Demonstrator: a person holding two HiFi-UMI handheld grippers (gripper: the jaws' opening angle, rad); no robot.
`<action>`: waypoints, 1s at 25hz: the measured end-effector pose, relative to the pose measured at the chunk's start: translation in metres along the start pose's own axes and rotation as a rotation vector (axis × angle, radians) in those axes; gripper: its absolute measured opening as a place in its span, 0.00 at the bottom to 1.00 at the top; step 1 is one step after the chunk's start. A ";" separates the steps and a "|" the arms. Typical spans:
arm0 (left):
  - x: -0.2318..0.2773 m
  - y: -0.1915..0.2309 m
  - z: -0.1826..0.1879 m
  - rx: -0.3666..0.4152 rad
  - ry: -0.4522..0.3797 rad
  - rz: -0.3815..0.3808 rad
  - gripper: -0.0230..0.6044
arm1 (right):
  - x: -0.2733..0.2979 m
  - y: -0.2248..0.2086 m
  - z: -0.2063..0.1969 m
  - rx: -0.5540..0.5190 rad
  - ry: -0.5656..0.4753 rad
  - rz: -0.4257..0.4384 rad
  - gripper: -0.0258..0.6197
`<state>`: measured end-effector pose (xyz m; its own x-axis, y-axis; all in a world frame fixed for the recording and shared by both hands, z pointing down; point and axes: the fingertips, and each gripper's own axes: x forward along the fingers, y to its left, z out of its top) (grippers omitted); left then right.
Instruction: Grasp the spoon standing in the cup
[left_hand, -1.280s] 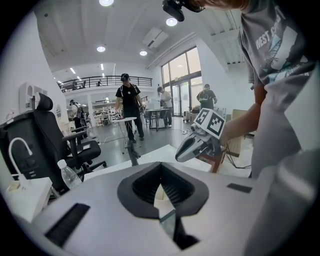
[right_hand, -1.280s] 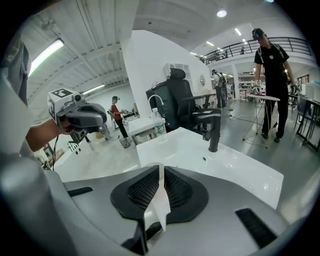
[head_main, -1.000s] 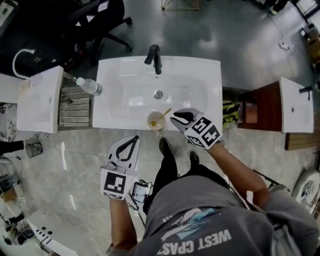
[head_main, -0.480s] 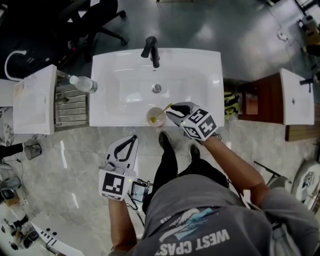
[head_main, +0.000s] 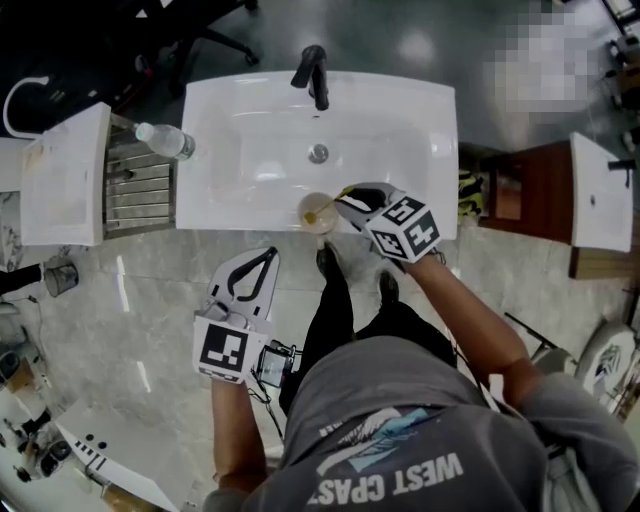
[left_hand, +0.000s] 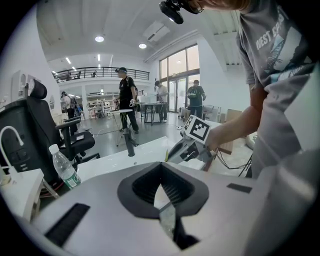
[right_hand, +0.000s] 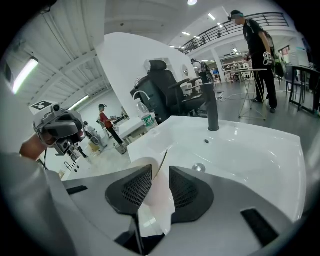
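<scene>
- White washbasin (head_main: 400, 120) centre top of my head view, black faucet (head_main: 313, 72) at back.
- Polished grey stone floor (head_main: 130, 310) under me, left half.
- Black office chair (left_hand: 27, 130) left in left gripper view.
- Tall windows (left_hand: 180, 75), round ceiling lights (left_hand: 99, 38), mezzanine railing (left_hand: 100, 73).

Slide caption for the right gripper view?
Right gripper, jaws just opened, straddling the spoon standing in the cup at the front edge of the sink.
</scene>
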<state>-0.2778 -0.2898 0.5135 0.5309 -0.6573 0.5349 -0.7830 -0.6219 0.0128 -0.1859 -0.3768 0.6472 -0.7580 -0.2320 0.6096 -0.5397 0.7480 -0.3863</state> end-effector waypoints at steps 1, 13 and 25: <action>0.001 0.001 0.000 -0.003 0.000 -0.001 0.04 | 0.001 -0.001 0.001 0.001 0.000 -0.001 0.24; 0.002 0.003 -0.003 0.005 -0.015 0.012 0.04 | 0.008 -0.006 0.006 0.004 -0.025 -0.001 0.18; -0.011 -0.002 -0.010 -0.005 -0.034 0.044 0.04 | 0.006 0.006 0.010 -0.018 -0.035 0.026 0.11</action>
<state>-0.2853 -0.2768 0.5157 0.5068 -0.6979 0.5061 -0.8071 -0.5903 -0.0057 -0.1974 -0.3799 0.6411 -0.7846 -0.2337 0.5743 -0.5129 0.7650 -0.3895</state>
